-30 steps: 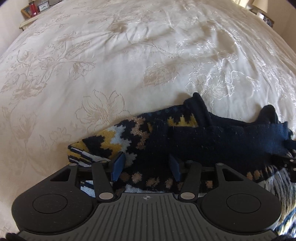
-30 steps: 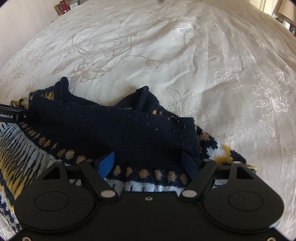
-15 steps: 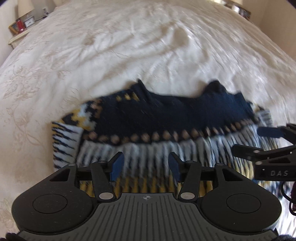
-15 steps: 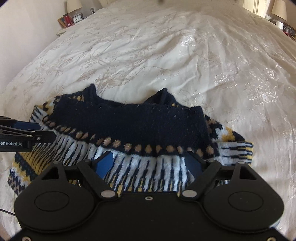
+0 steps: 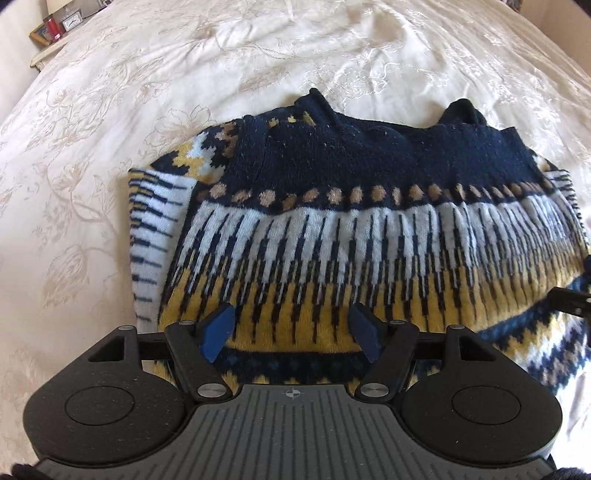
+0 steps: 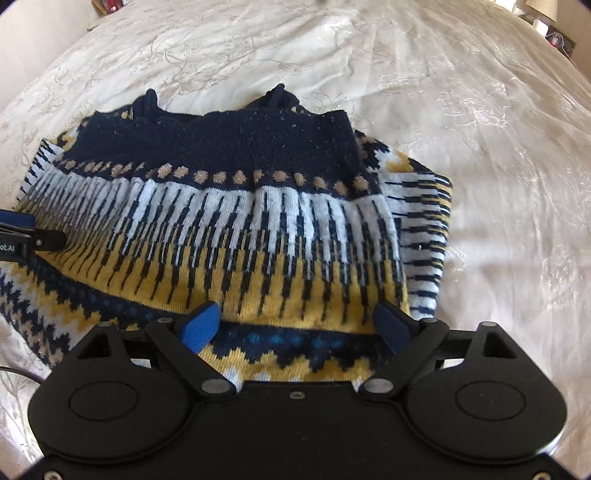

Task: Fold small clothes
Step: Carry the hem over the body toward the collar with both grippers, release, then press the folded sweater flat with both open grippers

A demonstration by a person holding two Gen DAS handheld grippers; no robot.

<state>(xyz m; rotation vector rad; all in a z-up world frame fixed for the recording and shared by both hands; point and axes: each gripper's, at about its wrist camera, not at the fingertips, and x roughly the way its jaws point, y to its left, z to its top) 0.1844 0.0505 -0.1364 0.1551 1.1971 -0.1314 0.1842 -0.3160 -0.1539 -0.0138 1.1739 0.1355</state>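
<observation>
A small knitted sweater (image 5: 351,236) in navy, white and yellow lies folded on the bed, sleeves tucked in, its navy band at the far side. It also fills the right wrist view (image 6: 236,229). My left gripper (image 5: 293,334) is open and empty, raised above the sweater's near left part. My right gripper (image 6: 295,326) is open and empty above its near right part. The right gripper's tip (image 5: 570,301) shows at the right edge of the left view, and the left gripper's tip (image 6: 26,236) shows at the left edge of the right view.
The cream embroidered bedspread (image 5: 184,74) stretches all around the sweater. A bedside table with a clock and small items (image 5: 55,27) stands at the far left. Another with a lamp (image 6: 543,11) stands at the far right.
Both grippers have pulled back and up from the sweater's far navy band toward its near edge. More of the folded sweater now shows. The jaws have opened wider.
</observation>
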